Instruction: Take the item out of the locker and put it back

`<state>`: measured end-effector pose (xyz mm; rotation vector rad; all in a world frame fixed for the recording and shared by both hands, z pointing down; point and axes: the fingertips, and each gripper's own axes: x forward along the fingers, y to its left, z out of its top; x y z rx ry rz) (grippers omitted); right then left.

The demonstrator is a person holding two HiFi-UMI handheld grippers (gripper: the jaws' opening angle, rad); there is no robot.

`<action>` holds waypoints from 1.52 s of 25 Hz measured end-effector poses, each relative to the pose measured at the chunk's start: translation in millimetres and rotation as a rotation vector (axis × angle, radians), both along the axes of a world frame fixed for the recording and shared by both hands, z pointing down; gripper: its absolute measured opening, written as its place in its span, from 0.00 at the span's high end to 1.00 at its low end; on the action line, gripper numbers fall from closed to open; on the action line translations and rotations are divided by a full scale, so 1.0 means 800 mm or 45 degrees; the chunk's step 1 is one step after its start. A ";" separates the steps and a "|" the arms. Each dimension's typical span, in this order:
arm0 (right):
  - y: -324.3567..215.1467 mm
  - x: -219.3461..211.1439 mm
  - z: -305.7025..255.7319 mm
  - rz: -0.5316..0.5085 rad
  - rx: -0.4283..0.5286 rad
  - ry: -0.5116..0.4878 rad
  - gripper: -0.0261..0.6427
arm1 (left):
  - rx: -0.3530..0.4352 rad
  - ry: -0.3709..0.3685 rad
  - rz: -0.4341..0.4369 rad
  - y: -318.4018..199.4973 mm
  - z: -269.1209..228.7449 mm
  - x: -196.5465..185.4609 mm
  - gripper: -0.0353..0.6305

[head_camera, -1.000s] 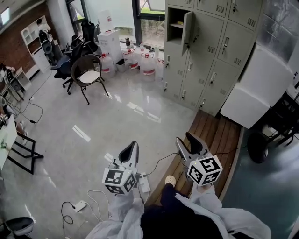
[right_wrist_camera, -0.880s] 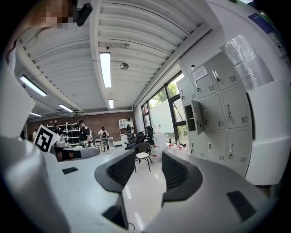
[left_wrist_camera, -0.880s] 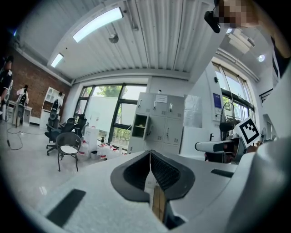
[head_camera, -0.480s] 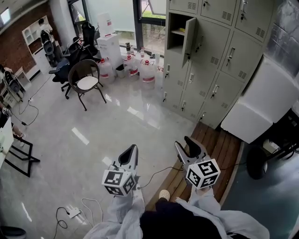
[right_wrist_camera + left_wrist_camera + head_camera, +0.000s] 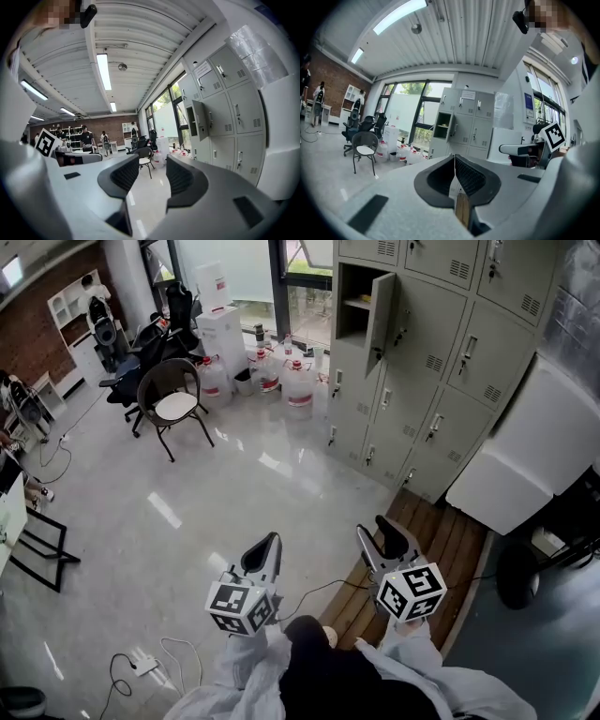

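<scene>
**While the locker [image 5: 412,381] stands open, both grippers are empty**

Its open upper compartment [image 5: 349,277], well apart from the person, has a shelf bearing perhaps a small yellowish item [image 5: 355,304]. Shape, lettering and direction are too small to tell. The left gripper [image 5: 266,547] has its jaws pressed together on nothing; the right gripper [image 5: 378,532] has its jaws spread.

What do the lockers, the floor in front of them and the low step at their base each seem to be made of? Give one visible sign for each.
lockers: probably painted sheet metal, matte grey-beige; thin open door, vent slots.
floor: polished stone or tile, glossy; it mirrors the window light.
step: wood planks, brown; parallel board seams.
</scene>
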<state>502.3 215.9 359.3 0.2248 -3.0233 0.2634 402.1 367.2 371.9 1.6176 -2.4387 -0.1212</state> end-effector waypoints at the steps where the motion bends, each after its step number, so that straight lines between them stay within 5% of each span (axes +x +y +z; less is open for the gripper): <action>1: 0.000 -0.001 0.002 -0.003 -0.005 -0.001 0.71 | -0.006 0.002 -0.003 0.001 0.002 0.001 0.93; 17: -0.032 -0.049 0.011 -0.007 -0.020 -0.021 0.71 | 0.034 -0.017 -0.013 -0.033 0.001 -0.054 0.93; 38: -0.155 -0.295 0.052 0.142 0.012 -0.028 0.71 | 0.056 -0.068 0.136 -0.161 0.033 -0.322 0.93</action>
